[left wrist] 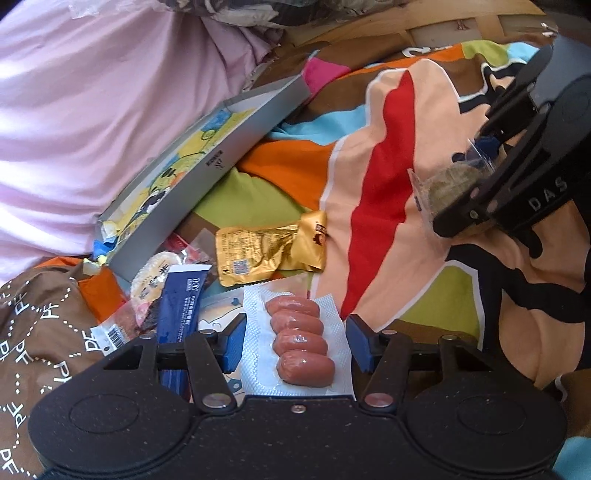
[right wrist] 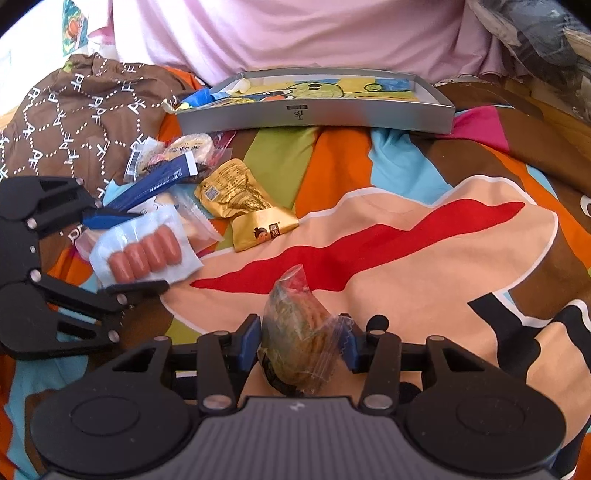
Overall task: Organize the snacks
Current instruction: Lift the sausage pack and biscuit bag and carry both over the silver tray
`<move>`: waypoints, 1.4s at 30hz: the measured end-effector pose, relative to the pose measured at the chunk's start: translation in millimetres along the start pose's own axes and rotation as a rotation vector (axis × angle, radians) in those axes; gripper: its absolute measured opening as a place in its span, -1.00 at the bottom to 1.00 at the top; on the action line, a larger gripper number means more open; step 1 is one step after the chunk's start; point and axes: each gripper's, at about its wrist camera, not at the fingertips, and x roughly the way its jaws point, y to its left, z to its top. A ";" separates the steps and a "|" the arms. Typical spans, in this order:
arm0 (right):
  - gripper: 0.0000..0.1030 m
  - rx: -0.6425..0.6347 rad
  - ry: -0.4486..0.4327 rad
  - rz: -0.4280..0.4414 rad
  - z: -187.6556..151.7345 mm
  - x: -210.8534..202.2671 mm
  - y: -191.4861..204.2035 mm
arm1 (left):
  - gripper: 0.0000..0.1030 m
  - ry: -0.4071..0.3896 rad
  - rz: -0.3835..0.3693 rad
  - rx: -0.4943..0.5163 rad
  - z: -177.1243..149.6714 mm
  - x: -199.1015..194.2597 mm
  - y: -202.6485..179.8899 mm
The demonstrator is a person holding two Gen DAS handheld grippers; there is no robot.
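A clear pack of small sausages (left wrist: 301,343) (right wrist: 146,254) lies on the colourful bedspread (left wrist: 369,173). My left gripper (left wrist: 298,343) (right wrist: 153,249) is open, one finger on each side of that pack. My right gripper (right wrist: 300,345) (left wrist: 463,177) is shut on a clear-wrapped greenish-brown round snack (right wrist: 295,332) (left wrist: 445,186), held above the bedspread to the right of the pile. A gold pouch (left wrist: 269,251) (right wrist: 247,201), a blue stick packet (left wrist: 181,306) (right wrist: 155,184) and a round cracker pack (left wrist: 149,280) (right wrist: 194,147) lie beside the sausages.
A shallow grey box (left wrist: 218,162) (right wrist: 314,116) with a cartoon picture inside rests tilted behind the pile, against pink fabric (left wrist: 92,110) (right wrist: 277,33). Brown cloth printed "PF" (left wrist: 40,325) (right wrist: 81,107) lies left of the snacks. A wooden edge (left wrist: 424,22) shows at the far right.
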 end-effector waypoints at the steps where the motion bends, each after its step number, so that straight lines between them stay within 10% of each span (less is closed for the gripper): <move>1: -0.02 -0.008 0.001 -0.009 -0.5 0.0 1.3 | 0.14 0.000 0.001 -0.003 -0.1 -0.3 0.5; 15: -0.45 -0.237 -0.031 -0.065 -9.9 -4.4 43.6 | 0.14 -0.067 0.101 -0.005 0.3 -8.1 11.0; 42: -0.47 -0.337 -0.242 -0.163 41.2 -5.9 46.5 | 0.14 -0.311 0.270 -0.205 19.2 -23.7 64.8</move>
